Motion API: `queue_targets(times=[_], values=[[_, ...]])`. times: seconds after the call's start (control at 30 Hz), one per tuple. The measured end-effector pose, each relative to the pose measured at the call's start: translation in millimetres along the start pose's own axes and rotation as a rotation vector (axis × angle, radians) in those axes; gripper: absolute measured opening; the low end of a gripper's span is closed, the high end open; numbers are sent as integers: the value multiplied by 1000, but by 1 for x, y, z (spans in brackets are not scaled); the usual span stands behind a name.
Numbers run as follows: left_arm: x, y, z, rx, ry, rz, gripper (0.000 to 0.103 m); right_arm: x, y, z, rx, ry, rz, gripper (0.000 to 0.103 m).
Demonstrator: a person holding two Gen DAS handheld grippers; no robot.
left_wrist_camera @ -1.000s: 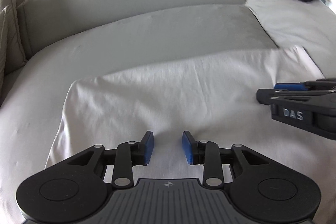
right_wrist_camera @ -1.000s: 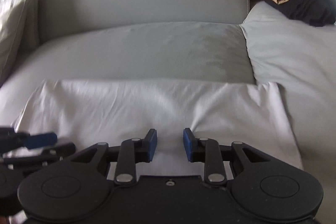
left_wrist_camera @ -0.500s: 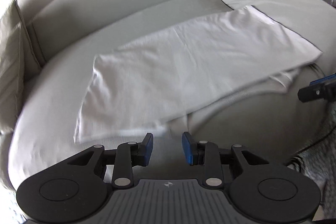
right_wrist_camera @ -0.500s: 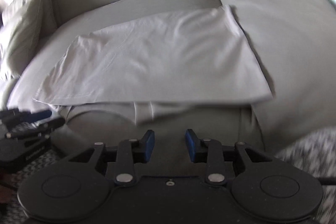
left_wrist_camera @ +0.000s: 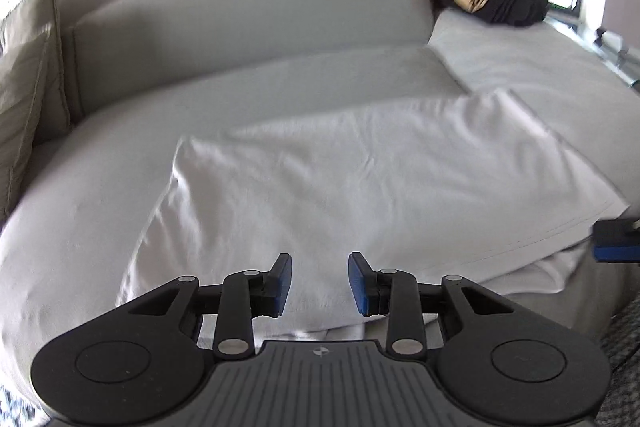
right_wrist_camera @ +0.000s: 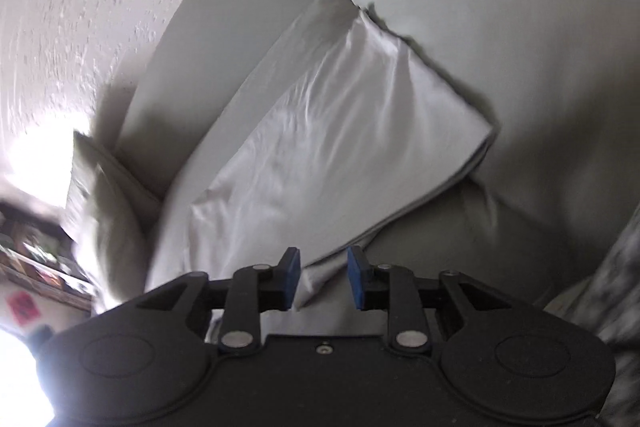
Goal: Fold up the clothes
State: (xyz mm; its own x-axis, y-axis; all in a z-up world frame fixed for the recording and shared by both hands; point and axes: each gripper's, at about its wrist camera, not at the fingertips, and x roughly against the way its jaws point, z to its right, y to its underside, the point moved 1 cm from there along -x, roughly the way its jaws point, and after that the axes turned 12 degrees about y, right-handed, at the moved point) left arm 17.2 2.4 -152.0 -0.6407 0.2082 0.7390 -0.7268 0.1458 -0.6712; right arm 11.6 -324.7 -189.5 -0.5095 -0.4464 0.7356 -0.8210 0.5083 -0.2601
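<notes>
I see the white cloth (left_wrist_camera: pixel 360 195) folded flat on the grey sofa (left_wrist_camera: pixel 248 27), its near edge at the seat front — my left gripper (left_wrist_camera: pixel 319 281) and right gripper (right_wrist_camera: pixel 323 277) both spread, holding nothing, poised just above that edge.

Left gripper (left_wrist_camera: pixel 316 281): jaws parted, nothing between the blue pads (left_wrist_camera: pixel 283 281); both fingers level, linkage arms spread evenly either side of the ribbed body; held roughly upright, pointing forward and slightly down.

Right gripper (right_wrist_camera: pixel 323 279): jaws parted to a similar gap, blue pads (right_wrist_camera: pixel 291 279) holding nothing; its wrist view is strongly rolled, so the tool is tilted sideways. In the left wrist view only a dark and blue tip shows, far to the left gripper's right.
</notes>
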Motion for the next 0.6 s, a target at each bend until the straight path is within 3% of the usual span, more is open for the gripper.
queue_targets(times=[0.07, 0.27, 0.47, 0.6], values=[[-2, 3, -3, 33, 17, -12, 32, -4, 0, 10, -98, -31, -23, 40], [-1, 5, -8, 60, 29, -2, 36, -23, 3, 45, -429, -153, -59, 38], [2, 6, -12, 84, 40, 6, 36, -49, 7, 61, -577, -254, 29, 22], [2, 7, -16, 106, 59, 10, 36, -41, 5, 59, -551, -227, 133, 23]])
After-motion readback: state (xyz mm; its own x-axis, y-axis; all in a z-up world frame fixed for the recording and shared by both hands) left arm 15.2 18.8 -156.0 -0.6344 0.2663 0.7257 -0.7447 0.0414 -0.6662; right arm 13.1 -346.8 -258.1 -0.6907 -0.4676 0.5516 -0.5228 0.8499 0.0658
